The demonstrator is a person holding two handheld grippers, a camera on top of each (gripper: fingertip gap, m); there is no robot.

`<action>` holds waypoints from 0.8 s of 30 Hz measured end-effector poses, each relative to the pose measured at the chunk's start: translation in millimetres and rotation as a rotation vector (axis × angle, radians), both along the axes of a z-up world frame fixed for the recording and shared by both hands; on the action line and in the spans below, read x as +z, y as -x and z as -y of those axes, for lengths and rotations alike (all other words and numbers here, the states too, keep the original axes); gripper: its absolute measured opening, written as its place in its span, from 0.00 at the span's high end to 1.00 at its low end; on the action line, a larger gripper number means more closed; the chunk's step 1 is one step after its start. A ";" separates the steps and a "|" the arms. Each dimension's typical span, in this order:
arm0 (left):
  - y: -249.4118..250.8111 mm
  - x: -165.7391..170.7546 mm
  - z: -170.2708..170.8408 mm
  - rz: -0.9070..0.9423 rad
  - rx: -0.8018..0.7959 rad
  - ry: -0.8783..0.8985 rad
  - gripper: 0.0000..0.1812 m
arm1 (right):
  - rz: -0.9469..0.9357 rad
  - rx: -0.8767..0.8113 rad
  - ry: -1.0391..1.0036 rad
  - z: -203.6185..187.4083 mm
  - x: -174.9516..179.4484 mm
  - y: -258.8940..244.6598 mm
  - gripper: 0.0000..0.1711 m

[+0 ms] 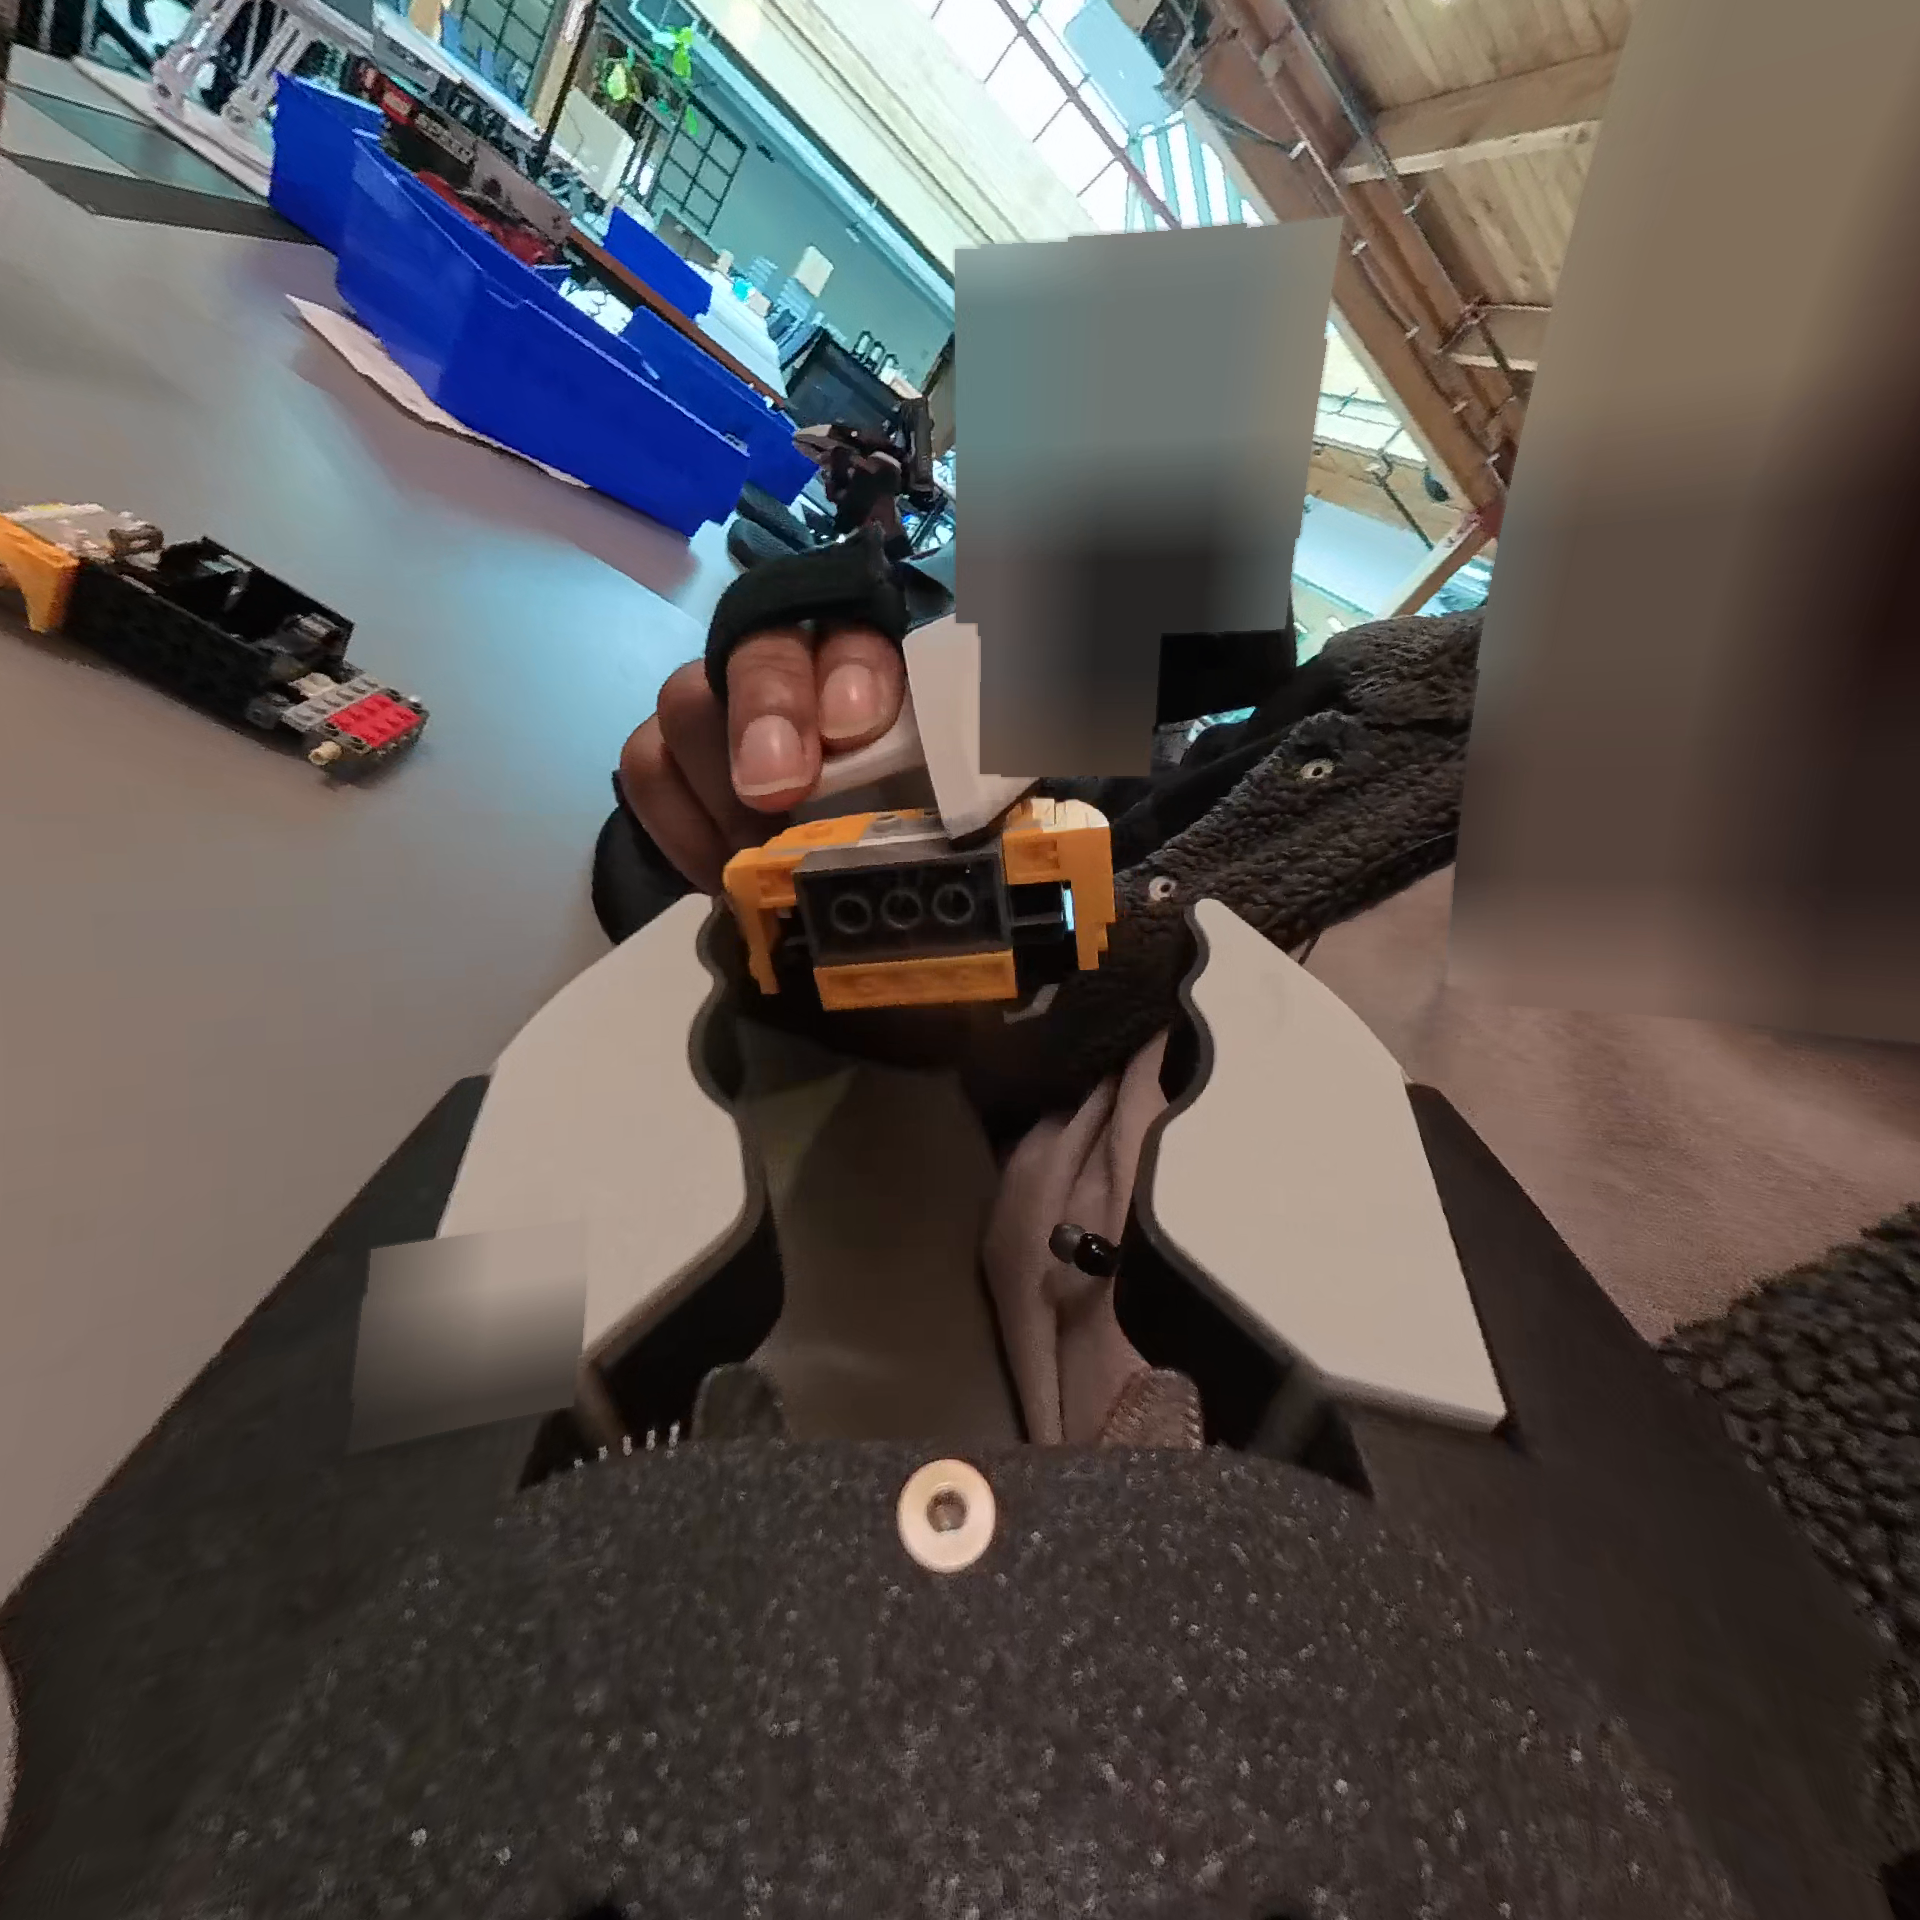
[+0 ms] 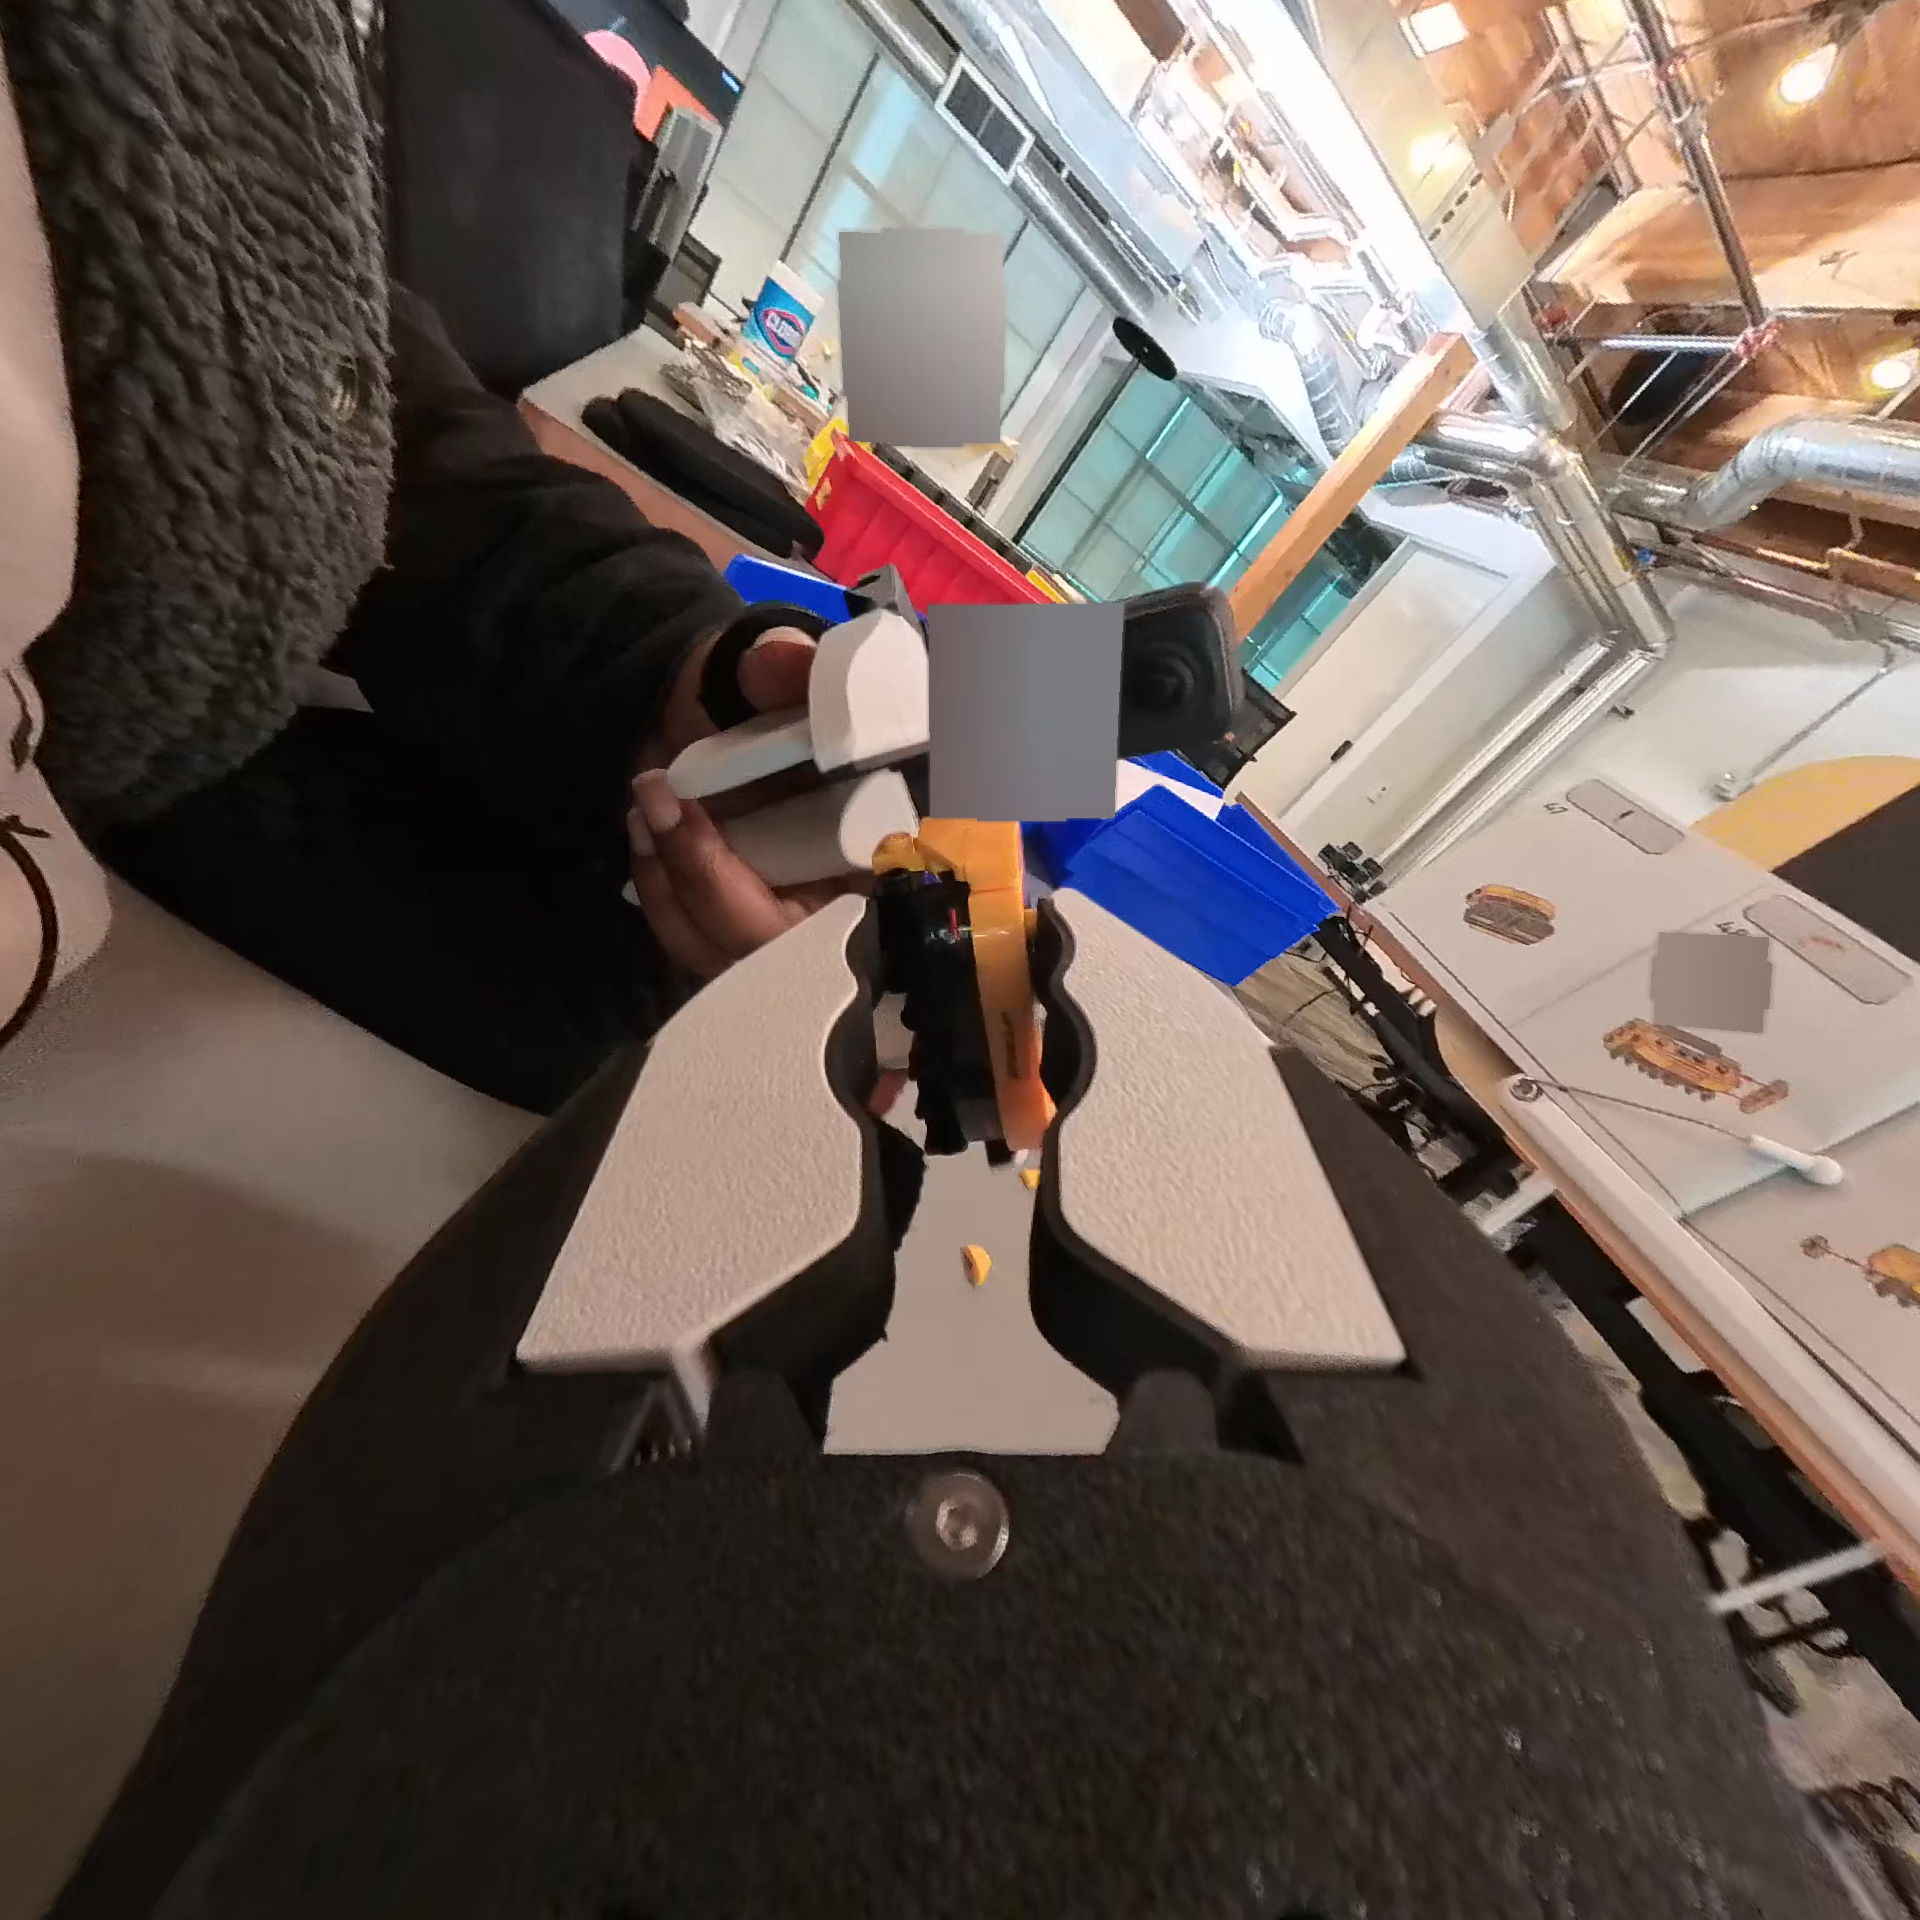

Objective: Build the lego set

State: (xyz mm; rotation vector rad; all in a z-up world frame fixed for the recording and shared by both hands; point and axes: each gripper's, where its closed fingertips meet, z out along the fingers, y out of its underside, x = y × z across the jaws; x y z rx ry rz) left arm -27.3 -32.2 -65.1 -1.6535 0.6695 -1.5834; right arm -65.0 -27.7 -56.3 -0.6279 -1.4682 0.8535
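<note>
An orange and black lego sub-assembly (image 1: 914, 920) is held up in the air, off the table. My right gripper (image 2: 956, 935) is shut on it (image 2: 971, 1023) across its sides. In the left wrist view one right finger (image 1: 940, 743) reaches down onto its top. My left gripper (image 1: 956, 925) is open, its tips on either side of the sub-assembly; the piece lies near the left tip and apart from the right tip. A black lego chassis (image 1: 208, 634) with an orange end and a red plate lies on the grey table at the left.
Blue bins (image 1: 540, 364) stand at the back of the table on a sheet of paper. The right wrist view shows blue bins (image 2: 1174, 883), a red bin (image 2: 914, 530) and an open instruction booklet (image 2: 1714, 1039) on the table. A person's dark fleece sleeve and body are close behind. My two grippers' fingertips are within a few centimetres of each other.
</note>
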 end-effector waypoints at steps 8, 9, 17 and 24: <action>-1.9 -7.7 -3.4 -0.009 0.019 0.060 0.63 | 0.019 -0.047 -0.068 -0.7 -4.8 4.2 0.84; -2.0 -7.3 -2.7 -0.009 0.015 0.062 0.63 | 0.019 -0.052 -0.078 -0.2 -4.2 4.3 0.84; -3.3 -7.6 1.3 0.010 -0.013 0.088 0.63 | 0.020 -0.069 -0.127 2.1 -4.4 3.7 0.84; -2.6 -10.3 -1.4 -0.009 -0.002 0.084 0.63 | 0.030 -0.091 -0.151 -0.8 -7.4 3.4 0.84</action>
